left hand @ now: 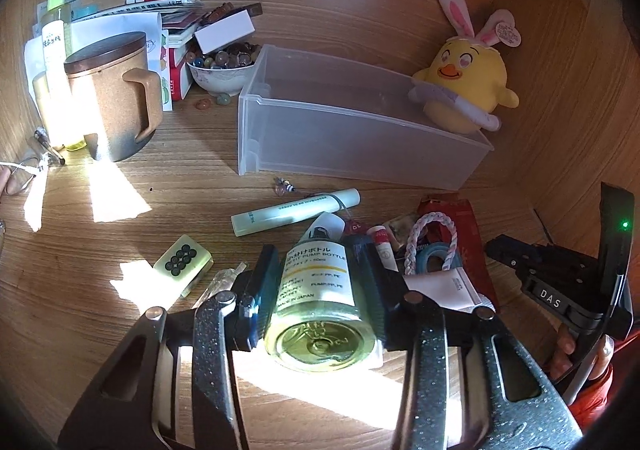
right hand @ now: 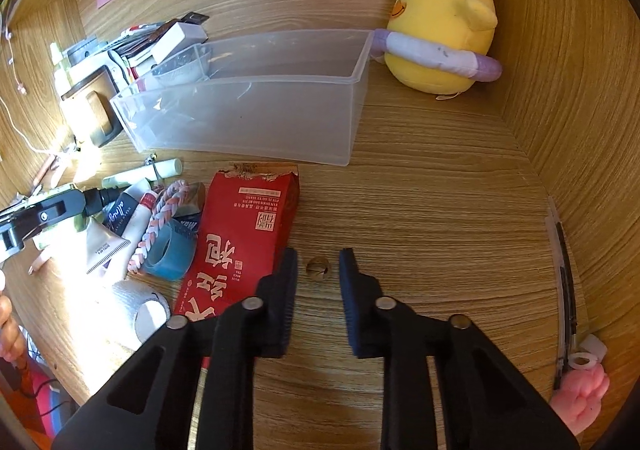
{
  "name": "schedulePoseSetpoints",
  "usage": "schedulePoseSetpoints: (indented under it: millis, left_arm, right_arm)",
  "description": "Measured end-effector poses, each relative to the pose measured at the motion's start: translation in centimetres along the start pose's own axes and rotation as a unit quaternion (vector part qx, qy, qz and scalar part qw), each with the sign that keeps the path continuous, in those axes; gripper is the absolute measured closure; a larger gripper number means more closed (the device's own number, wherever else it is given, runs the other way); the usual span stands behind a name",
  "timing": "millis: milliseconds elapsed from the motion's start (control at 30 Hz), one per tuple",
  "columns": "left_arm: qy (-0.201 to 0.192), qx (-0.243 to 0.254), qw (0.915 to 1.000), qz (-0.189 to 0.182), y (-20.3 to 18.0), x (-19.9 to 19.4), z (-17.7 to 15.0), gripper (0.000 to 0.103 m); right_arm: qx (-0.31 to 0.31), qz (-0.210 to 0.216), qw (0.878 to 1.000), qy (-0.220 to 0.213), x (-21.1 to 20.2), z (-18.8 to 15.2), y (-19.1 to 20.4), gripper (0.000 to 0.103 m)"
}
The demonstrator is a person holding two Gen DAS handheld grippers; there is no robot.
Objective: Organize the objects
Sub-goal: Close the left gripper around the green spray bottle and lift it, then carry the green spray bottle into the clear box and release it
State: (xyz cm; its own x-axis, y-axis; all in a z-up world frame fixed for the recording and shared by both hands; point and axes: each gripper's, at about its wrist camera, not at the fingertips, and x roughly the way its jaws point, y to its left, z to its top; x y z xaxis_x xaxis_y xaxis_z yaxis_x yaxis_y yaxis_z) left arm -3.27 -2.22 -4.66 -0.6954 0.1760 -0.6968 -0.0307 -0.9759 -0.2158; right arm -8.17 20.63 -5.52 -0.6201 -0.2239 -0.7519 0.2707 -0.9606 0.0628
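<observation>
My left jaws, on the left gripper [left hand: 314, 250], are closed part way on the pump bottle [left hand: 316, 290]. The pads press on its two sides. The bottle lies on its side near the front edge of the desk [right hand: 440, 210], with its round base toward my camera and its cap pointing to the back.

My right jaws, on the right gripper [right hand: 319, 254], stand narrow but not closed. A small round bell [right hand: 318, 268] lies on the desk between the fingertips, and neither pad touches it. Just to its left is a red packet [right hand: 240, 234], lying flat, and the left finger is over its edge.

A clear bin [right hand: 248, 118] stands in the middle of the desk toward the back edge. A yellow plush chick [right hand: 440, 30] sits in the back right corner, against the end of the bin. A brown mug [left hand: 108, 102] with a lid stands near the left edge. A green tile [left hand: 182, 260] lies to the left of the bottle, and a white pen [left hand: 296, 210] lies between the bottle and the bin.
</observation>
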Motion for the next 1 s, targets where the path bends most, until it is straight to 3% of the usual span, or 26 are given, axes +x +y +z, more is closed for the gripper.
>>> schedulePoseSetpoints:
  millis: [400,667,767,867,1000]
  left_arm:
    - [-0.025,-0.007,0.9997,0.0,0.2,-1.2,1.5,0.061]
    - [-0.068,0.002,0.9977,0.002,-0.6,-3.0,4.4,0.061]
    - [-0.08,0.014,0.9967,0.004,-1.2,-3.4,5.8,0.061]
    - [-0.09,0.027,0.9956,0.004,-1.8,-3.6,7.2,0.061]
    - [-0.094,0.037,0.9949,0.001,-2.5,-3.2,8.8,0.061]
  right_arm:
    - [0.005,0.006,1.0,-0.018,-0.6,0.6,0.0,0.095]
    - [0.0,0.006,0.998,-0.055,-2.5,1.9,-0.3,0.095]
    - [-0.003,0.006,0.999,-0.046,-2.5,2.1,-0.5,0.095]
    - [0.007,0.019,0.999,-0.026,-2.1,1.7,-0.9,0.092]
    - [0.01,0.016,1.0,-0.012,-1.3,0.9,-1.0,0.077]
